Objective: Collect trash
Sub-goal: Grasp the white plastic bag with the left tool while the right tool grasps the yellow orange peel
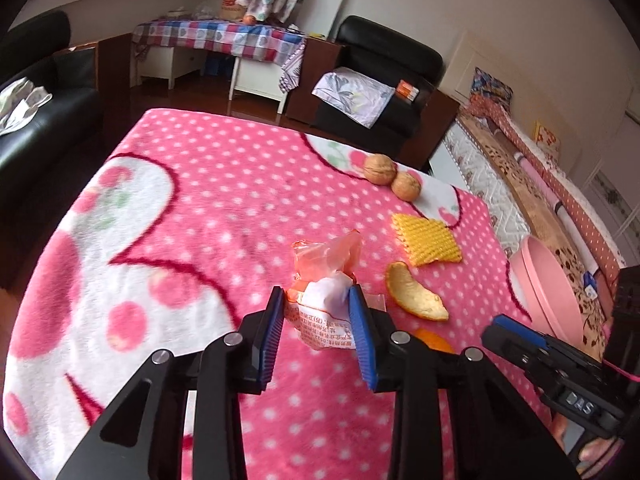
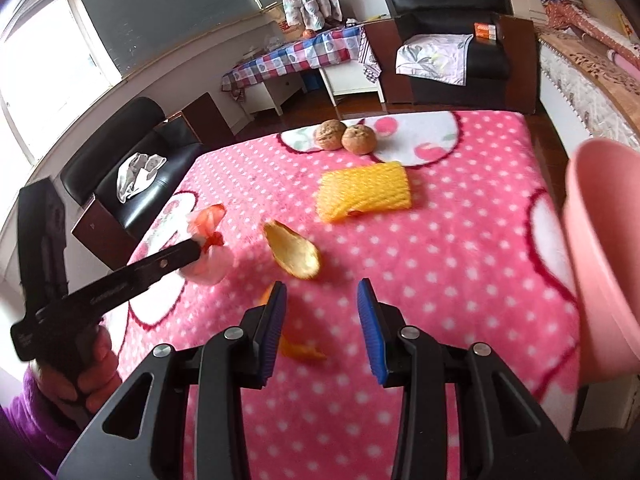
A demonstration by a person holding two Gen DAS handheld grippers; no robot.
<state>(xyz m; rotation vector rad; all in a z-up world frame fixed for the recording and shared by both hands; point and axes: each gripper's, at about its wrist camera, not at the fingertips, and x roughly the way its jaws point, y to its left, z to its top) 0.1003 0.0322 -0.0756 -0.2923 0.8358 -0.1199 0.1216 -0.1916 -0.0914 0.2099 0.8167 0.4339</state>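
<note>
Surface [image 1: 180, 208] covered by a pink polka-dot blanket. Left gripper [image 1: 318, 330]: jaws clenched on a crumpled wrapper [image 1: 320, 312], low centre in its view. Right gripper [image 2: 322, 328]: jaws released, nothing between them. Orange peel [image 2: 294, 254] seen at 12 o'clock of the right gripper; yellow foam net [image 2: 364, 192] beyond it; two walnuts [image 2: 346, 136] at the far edge. Pink bin [image 2: 604, 260] at 3 o'clock. Black armchairs [image 2: 452, 32] and a checked table [image 2: 296, 56] noted behind.
</note>
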